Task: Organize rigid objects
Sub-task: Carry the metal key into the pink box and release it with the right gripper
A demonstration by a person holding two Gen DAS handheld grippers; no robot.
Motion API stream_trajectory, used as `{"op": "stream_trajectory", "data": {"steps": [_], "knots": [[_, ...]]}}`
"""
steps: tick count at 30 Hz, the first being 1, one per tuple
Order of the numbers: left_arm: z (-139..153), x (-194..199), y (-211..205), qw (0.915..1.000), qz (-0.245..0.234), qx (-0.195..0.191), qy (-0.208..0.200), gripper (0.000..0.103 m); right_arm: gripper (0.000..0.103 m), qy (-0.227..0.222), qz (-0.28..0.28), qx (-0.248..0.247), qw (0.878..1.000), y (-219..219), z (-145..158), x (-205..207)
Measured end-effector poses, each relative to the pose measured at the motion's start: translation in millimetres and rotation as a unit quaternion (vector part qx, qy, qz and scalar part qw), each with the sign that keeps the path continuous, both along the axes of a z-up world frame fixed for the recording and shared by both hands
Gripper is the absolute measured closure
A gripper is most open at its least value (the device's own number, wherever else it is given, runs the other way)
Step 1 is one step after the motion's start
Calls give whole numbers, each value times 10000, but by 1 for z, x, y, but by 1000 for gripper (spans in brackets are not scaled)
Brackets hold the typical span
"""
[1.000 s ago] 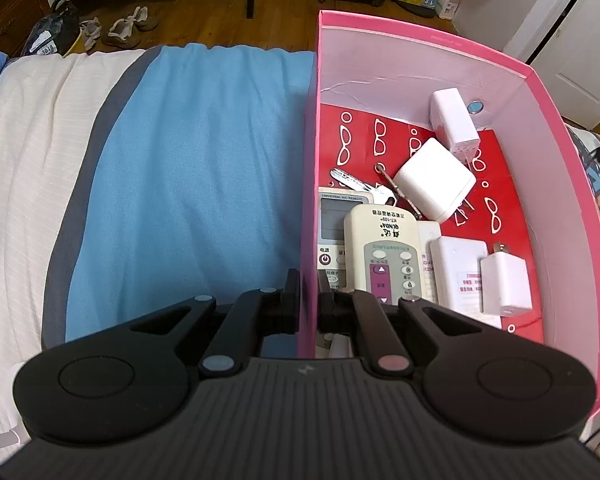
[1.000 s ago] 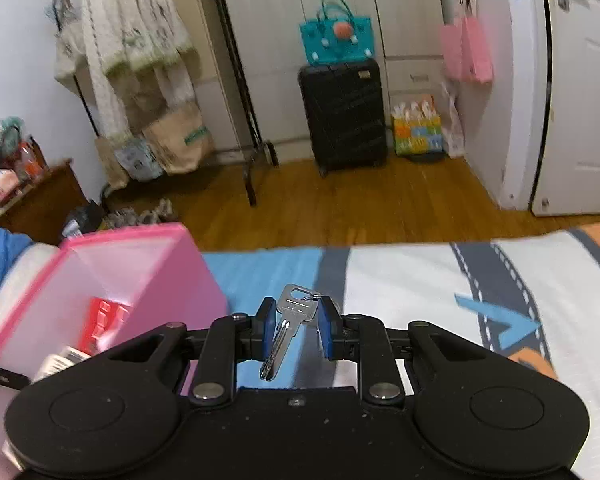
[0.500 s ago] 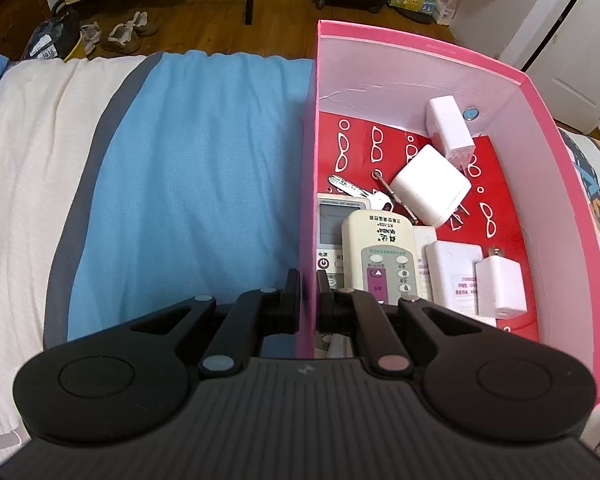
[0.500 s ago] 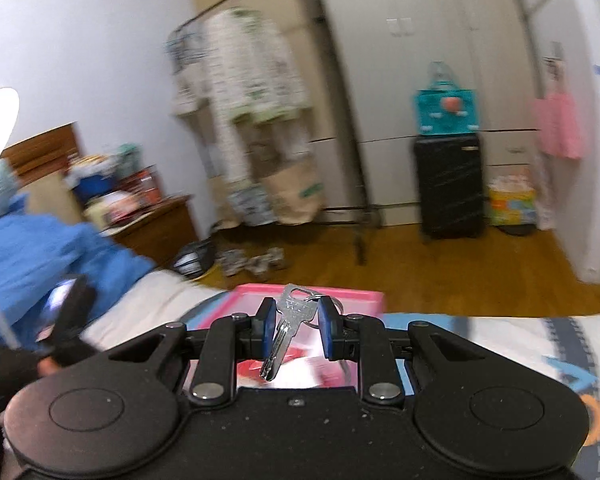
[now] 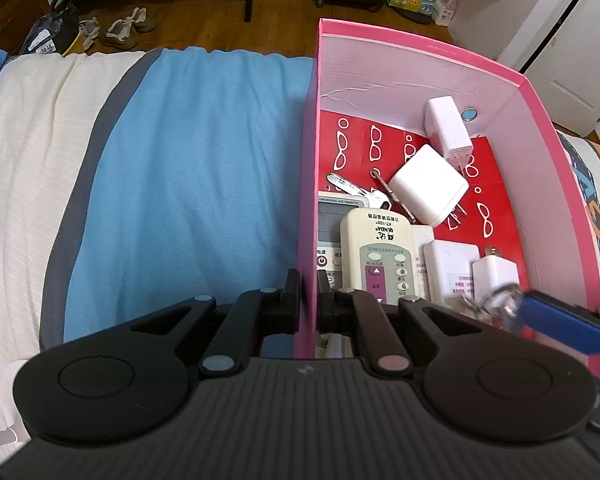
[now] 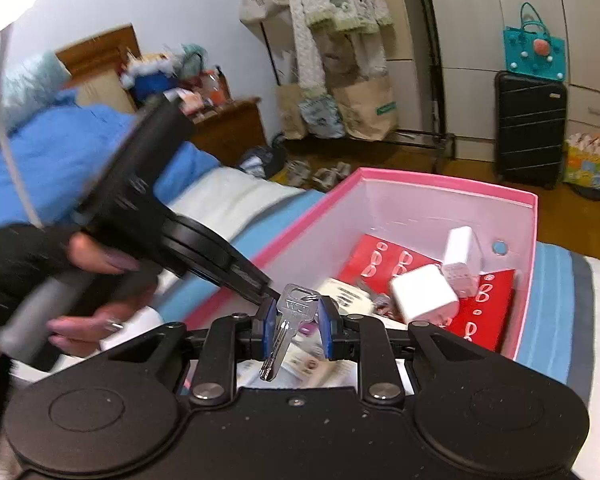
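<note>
A pink box stands on the bed and also shows in the right wrist view. It holds two remotes, white chargers and a key. My left gripper is shut on the box's left wall near its front corner. My right gripper is shut on a silver key and holds it over the box's near end. In the left wrist view the right gripper's blue finger and the blurred key enter at the lower right, over the box.
The bed has a blue blanket and a white sheet left of the box. Beyond the bed are a wooden floor, shoes, a black suitcase and a clothes rack. The person's left hand holds the left gripper's handle.
My right gripper has swung left and down with the key, from facing the room to above the pink box. It now shows in the left wrist view. The left gripper keeps its hold.
</note>
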State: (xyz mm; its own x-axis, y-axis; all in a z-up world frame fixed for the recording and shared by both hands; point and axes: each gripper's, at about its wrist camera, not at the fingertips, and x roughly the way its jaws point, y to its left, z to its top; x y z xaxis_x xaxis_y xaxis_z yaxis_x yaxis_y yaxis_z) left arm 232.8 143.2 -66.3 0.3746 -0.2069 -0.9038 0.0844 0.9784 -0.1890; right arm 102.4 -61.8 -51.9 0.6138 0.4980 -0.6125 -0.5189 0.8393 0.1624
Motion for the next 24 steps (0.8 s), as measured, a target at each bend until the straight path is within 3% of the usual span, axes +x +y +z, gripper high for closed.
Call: {"op": "stream_trajectory", "data": {"steps": [5, 7, 9, 24], "knots": [[-1, 0, -1, 10000, 16, -26, 12, 97, 76, -93, 75, -456, 9989, 1, -8, 3], [-1, 1, 0, 10000, 18, -27, 15, 97, 75, -4, 10, -361, 9993, -2, -8, 6], [-1, 0, 0, 10000, 29, -50, 29, 97, 60, 27, -94, -258, 9996, -6, -5, 7], [1, -5, -7, 9999, -59, 143, -33, 96, 59, -5, -939, 389, 9948, -63, 28, -13]]}}
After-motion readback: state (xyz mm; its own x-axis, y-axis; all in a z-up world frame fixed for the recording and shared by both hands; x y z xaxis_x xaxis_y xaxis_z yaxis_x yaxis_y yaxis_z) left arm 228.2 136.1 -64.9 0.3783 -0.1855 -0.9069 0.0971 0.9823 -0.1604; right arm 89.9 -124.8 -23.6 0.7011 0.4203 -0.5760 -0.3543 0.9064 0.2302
